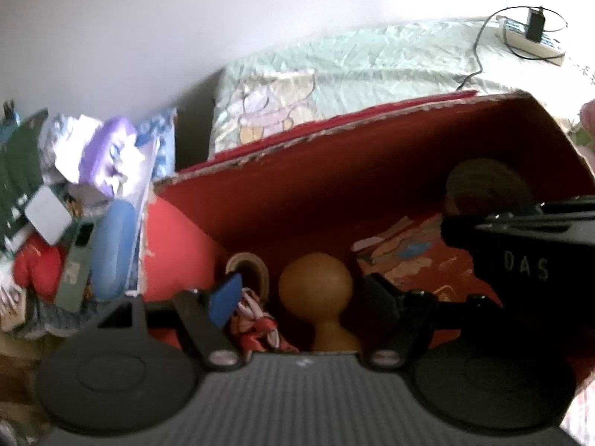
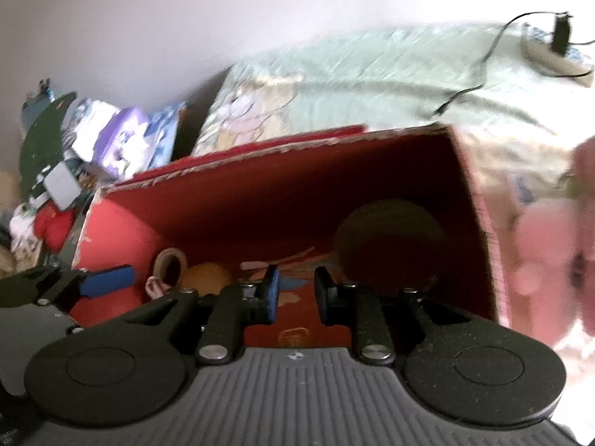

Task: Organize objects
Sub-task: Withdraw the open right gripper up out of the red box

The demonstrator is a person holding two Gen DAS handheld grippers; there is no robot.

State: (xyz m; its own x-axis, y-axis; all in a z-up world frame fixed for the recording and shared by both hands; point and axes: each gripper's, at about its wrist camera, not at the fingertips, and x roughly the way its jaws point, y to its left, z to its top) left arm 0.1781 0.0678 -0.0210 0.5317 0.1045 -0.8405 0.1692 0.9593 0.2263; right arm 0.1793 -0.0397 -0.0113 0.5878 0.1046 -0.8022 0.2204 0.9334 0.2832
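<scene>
A red cardboard box (image 1: 334, 156) lies open in front of both grippers; it also shows in the right wrist view (image 2: 297, 193). Inside it are a tan wooden knob-shaped piece (image 1: 316, 286), a tape roll (image 1: 247, 264), a red and white cord bundle (image 1: 260, 327), a round wooden disc (image 1: 487, 186) and a printed card (image 1: 401, 256). My left gripper (image 1: 303, 293) is open, with the wooden piece between its fingers but not touching them. My right gripper (image 2: 295, 299) is open with a narrow gap and empty, low inside the box in front of the disc (image 2: 386, 238).
A heap of items lies left of the box: a blue case (image 1: 111, 245), a green phone (image 1: 78, 260), red cloth (image 1: 37, 264), purple and white packs (image 1: 111, 148). A pale green bedspread (image 1: 372, 59) lies behind, with a power strip and charger (image 1: 531, 37). Pink fabric (image 2: 550, 252) lies to the right.
</scene>
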